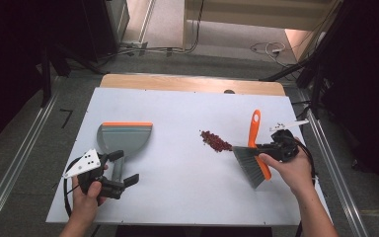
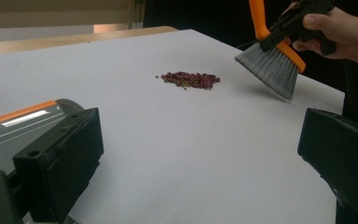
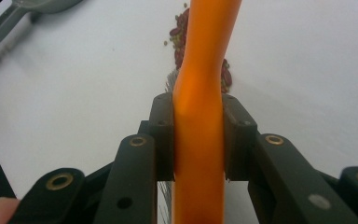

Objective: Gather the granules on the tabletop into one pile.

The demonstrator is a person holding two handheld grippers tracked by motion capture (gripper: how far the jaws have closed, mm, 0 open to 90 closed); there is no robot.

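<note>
The small heap of red beans (image 1: 214,140) lies right of the table's (image 1: 177,197) middle. The right gripper (image 1: 269,147) is clamped on the brush (image 1: 251,160); it should sweep low and gently toward the dustpan (image 1: 123,138). The left gripper (image 1: 121,168), its jaws apart around the pan's handle, must close and steady it.

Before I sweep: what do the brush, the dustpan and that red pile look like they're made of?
Brush: smooth, slightly glossy orange handle, likely plastic; fine grey bristles, probably synthetic. Dustpan: matte grey moulded body with an orange front lip, likely plastic, the lip possibly rubber. Red pile: small loose dark-red grains with a few greenish ones, seemingly dried beans; too small to be sure.
</note>
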